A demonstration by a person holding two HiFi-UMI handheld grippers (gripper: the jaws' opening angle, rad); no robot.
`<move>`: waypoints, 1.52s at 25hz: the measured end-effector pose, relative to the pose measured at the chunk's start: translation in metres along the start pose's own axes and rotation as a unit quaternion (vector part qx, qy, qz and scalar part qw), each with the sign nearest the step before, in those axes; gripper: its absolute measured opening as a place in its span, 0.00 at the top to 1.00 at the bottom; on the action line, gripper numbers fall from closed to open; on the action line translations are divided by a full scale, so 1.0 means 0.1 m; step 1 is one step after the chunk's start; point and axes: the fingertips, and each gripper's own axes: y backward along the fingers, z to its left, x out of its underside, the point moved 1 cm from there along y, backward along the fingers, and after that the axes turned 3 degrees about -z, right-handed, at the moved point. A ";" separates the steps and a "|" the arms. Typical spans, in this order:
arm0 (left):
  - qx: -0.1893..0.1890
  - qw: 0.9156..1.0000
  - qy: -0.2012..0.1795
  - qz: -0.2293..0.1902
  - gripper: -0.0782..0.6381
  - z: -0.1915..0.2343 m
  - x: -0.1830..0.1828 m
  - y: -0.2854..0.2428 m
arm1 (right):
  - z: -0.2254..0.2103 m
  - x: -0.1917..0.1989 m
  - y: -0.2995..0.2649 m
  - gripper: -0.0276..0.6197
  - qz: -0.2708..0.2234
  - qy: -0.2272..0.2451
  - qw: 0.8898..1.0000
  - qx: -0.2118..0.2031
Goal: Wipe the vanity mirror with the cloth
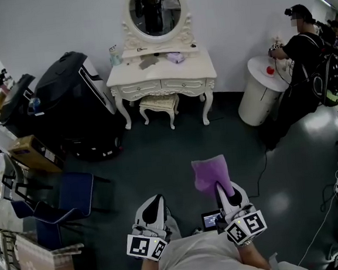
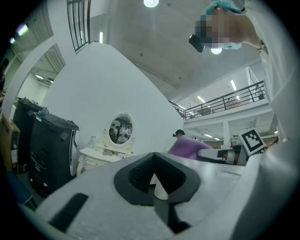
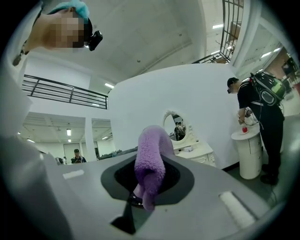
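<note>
My right gripper (image 1: pixel 222 190) is clenched on the purple cloth (image 1: pixel 210 171), which stands up out of its jaws just ahead of it. My left gripper (image 1: pixel 156 200), just to its left, has its jaws closed on nothing. Far ahead of both, across the dark floor (image 1: pixel 159 156), the oval vanity mirror (image 1: pixel 154 9) stands upright on the white bench (image 1: pixel 160 73), well apart from the cloth.

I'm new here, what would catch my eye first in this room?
A fluffy purple cloth, clamped in the right gripper near the bottom centre. Straight ahead against the far wall stands an ornate white vanity table with its oval mirror. A person in black stands by a round white pedestal at right.
</note>
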 end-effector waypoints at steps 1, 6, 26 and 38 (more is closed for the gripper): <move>0.003 1.000 0.001 -0.001 0.89 0.08 -0.01 -0.07 | -0.01 0.01 -0.09 0.86 0.000 -0.001 1.000 0.004; 0.016 1.000 0.013 -0.016 0.89 0.58 -0.18 -0.48 | -0.02 0.04 -0.65 0.86 0.006 -0.007 1.000 0.028; 0.079 0.996 -0.015 0.026 0.89 2.04 -0.35 -1.42 | 0.32 0.28 -2.45 0.86 0.003 0.016 0.999 0.049; 0.065 0.997 0.002 0.041 0.89 2.46 -0.31 -1.71 | 0.13 0.43 -2.97 0.86 0.024 -0.002 0.997 0.067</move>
